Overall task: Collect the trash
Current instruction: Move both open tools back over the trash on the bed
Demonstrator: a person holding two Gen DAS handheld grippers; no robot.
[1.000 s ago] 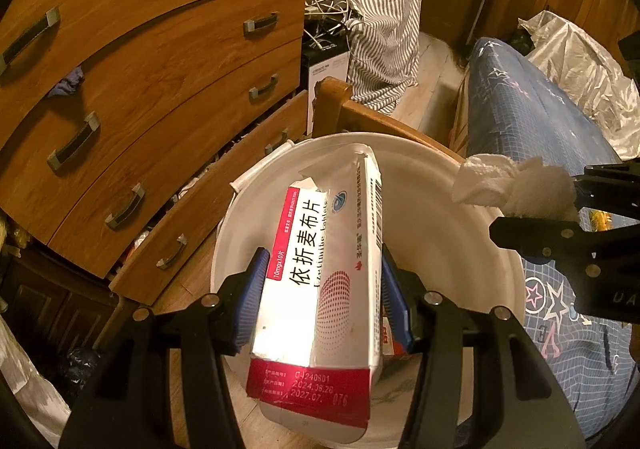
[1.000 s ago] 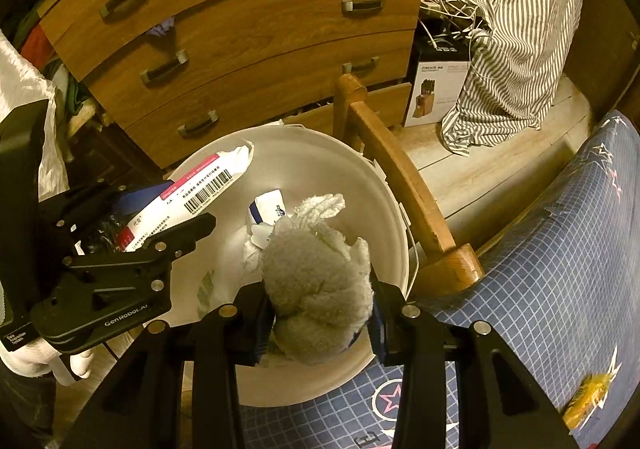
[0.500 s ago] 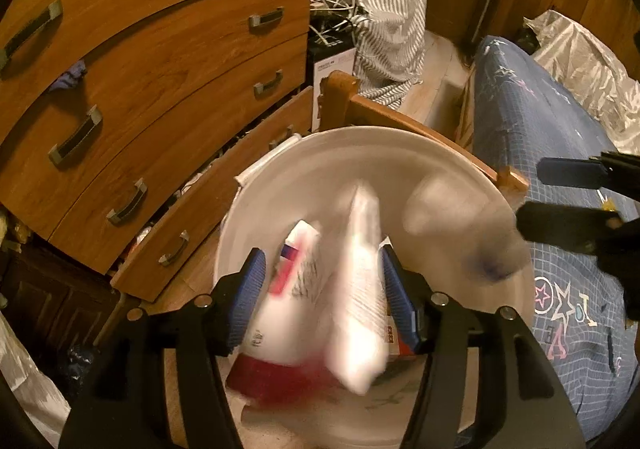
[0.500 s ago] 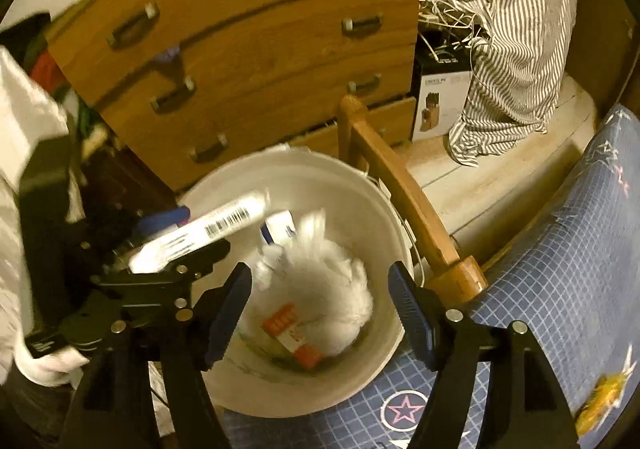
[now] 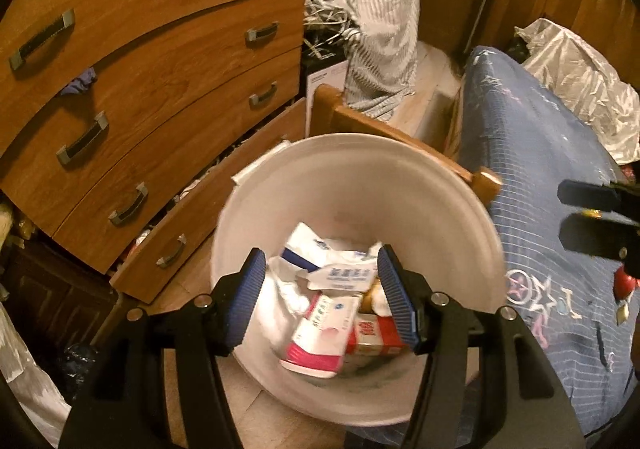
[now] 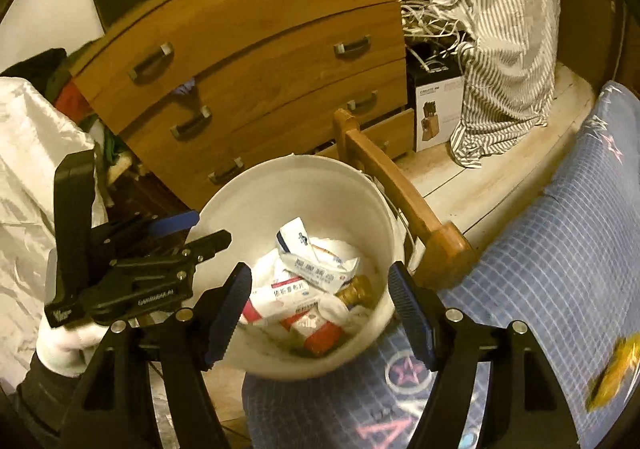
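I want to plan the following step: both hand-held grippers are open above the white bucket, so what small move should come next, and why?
Probably swing the right hand-held gripper toward the yellow wrapper on the blue bedsheet. Both grippers are empty, the medicine boxes already lie in the white bucket, and that wrapper looks like trash.

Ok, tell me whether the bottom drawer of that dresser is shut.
Open. The bottom drawer juts out past the three flush drawers above it, and a dark gap with clutter shows along its top edge, just behind the white bin.

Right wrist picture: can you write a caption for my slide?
Open right tool hovers above white bucket holding medicine boxes beside wooden dresser.
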